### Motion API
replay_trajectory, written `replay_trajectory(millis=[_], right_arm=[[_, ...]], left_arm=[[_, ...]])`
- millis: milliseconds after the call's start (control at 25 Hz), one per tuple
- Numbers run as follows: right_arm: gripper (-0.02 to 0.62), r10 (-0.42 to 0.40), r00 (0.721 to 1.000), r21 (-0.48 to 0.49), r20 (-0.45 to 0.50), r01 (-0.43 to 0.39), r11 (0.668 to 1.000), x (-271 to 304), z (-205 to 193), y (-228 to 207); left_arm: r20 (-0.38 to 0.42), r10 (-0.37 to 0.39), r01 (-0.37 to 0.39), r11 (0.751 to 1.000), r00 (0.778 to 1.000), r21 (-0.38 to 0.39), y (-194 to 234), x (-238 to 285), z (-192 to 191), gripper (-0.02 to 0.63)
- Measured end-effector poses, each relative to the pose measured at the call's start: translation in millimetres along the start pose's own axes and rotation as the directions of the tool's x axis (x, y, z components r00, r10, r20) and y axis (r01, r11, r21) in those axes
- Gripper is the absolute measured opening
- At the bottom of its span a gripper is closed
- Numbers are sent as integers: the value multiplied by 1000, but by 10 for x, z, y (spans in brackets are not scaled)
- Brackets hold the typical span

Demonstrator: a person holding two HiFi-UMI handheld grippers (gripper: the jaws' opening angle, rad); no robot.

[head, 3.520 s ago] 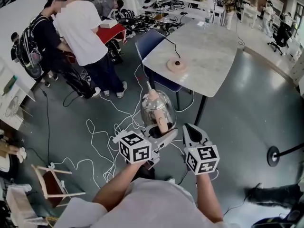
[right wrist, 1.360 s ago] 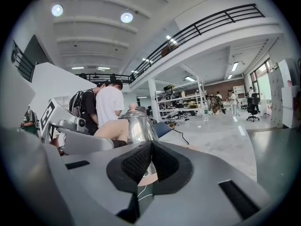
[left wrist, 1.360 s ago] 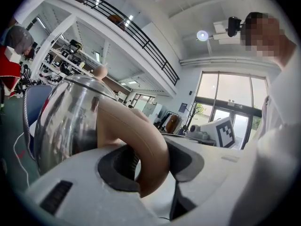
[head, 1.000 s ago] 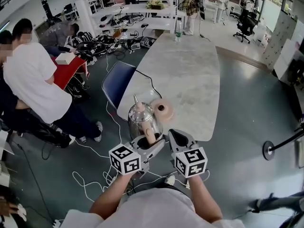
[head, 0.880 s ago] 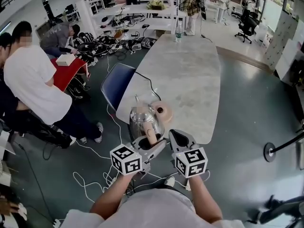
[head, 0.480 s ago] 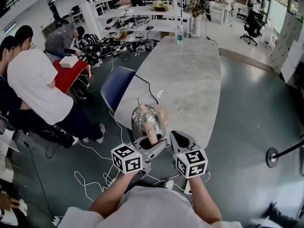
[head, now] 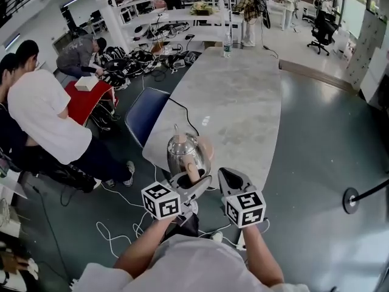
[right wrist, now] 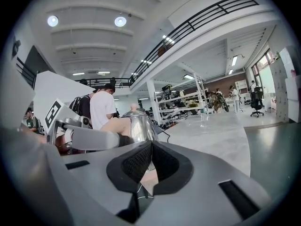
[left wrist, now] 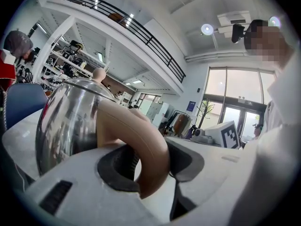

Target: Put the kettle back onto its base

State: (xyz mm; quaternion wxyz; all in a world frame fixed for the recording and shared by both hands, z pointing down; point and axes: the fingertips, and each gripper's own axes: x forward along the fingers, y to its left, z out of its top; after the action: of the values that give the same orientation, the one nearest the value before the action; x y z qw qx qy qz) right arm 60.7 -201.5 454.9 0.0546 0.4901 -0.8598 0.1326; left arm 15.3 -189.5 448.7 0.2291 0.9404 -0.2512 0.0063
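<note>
Kettle (head: 185, 154): upright over the near end of the tabletop (head: 240, 96), held by its tan handle (left wrist: 143, 145).
Base (head: 208, 143): only the head view shows it, a pink edge right of the kettle.
Left hand-held gripper (left wrist: 150, 168): its own view shows jaws clamped on the handle.
Right hand-held gripper (right wrist: 150, 161): jaws pressed together, empty.

Ahead of you: long pale table (head: 243, 96), blue chair (head: 146, 111) at its left; glossy grey floor (head: 322, 132); white shelving (head: 182, 2) beyond; ceiling lamps (right wrist: 120, 21) lit.
</note>
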Motion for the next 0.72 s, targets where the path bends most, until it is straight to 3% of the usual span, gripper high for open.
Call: replay_trajectory(millis=[280,720], right_arm=[[5,-5,1000,-5,-16,5,1000,203,-143,-91],[5,-25,998,-12,-64,24,1000,700,-28,-277]], left_arm=[[3,-14,14,1000,1000,-4,244,79,-147,160],[3,-12,12,1000,1000,-4,774,245,124,160]])
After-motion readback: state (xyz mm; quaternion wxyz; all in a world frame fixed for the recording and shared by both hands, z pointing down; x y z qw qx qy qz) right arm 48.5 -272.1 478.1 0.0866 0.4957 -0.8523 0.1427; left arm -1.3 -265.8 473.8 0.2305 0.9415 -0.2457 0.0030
